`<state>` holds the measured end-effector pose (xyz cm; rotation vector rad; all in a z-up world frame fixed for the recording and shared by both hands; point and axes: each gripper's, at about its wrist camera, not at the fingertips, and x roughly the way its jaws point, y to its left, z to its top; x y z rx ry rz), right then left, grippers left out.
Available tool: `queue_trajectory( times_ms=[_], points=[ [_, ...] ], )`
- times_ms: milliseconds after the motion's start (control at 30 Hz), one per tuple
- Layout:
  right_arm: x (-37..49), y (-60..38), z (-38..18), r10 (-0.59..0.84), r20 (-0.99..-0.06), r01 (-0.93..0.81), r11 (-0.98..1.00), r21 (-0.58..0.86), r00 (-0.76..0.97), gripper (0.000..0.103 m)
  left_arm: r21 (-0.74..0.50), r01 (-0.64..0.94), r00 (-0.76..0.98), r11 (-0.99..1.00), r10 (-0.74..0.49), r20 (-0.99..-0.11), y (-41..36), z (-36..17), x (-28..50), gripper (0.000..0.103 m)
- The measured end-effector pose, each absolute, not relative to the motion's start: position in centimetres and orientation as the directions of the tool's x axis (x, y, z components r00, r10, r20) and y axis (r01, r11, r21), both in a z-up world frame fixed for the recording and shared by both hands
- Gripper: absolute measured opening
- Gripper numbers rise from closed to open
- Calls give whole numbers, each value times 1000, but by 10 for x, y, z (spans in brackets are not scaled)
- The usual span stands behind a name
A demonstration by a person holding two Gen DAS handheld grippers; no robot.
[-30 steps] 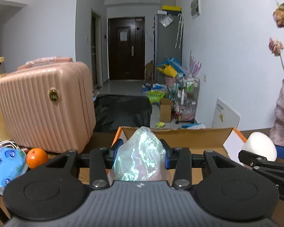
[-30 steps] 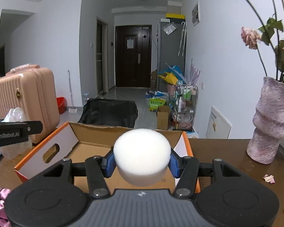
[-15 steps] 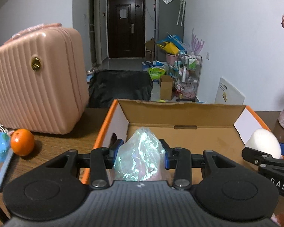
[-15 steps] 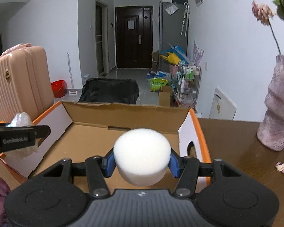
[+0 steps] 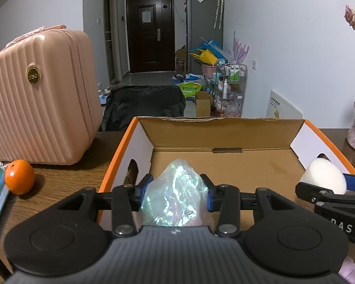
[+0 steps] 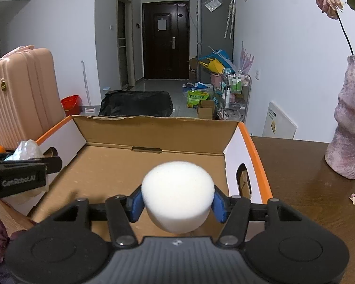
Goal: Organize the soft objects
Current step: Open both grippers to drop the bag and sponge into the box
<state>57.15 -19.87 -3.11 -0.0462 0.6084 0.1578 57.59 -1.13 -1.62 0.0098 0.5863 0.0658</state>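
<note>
Crinkled iridescent plastic-film bundle (image 5: 174, 194): clamped between the blue pads of the left tool (image 5: 175, 193), held over the near left part of the open box. The film bulges above and below the pads, so the grip looks firm enough to carry but not to crush; a soft, springy thing like this likely needs that squeeze or it slips.

Round white foam sponge (image 6: 177, 191): pinched at its sides by the right tool (image 6: 177, 200), hanging over the near right part of the same box. Its flanks dent slightly at the pads. In the left view the same sponge shows at the far right edge, the two tools side by side and apart.

Orange-edged brown cardboard box (image 6: 153, 130): lid flap standing up at the back, floor bare. Both items are poised above it, which suggests the box is the collecting place and each load is about to be let go on its own side, so they do not tangle. Neither item touches the floor as far as can be told.

Around the box, on the dark wooden worktop (image 6: 300, 177): ribbed pink hard-shell case (image 5: 37, 99) and a small orange fruit (image 5: 19, 177) to the left; mottled purple vase (image 6: 349, 123) with dried roses to the right, well clear of the drop zone.
</note>
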Motion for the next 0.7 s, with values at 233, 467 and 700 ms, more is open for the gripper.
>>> queue_trajectory(
  times_ms=[233,467,700],
  points=[
    [573,-204,-33,116,-568,-137,991,7,815,90,19,-73,846,997,72,-529,-10,-14,571,81],
    [573,-203,-34,105,-565,-131,991,-6,819,102,26,-84,858,996,85,-506,-12,-11,567,103],
    [572,-203,-34,103,-561,-129,992,-7,821,103,22,-76,861,997,77,-503,-13,-10,567,103]
  ],
)
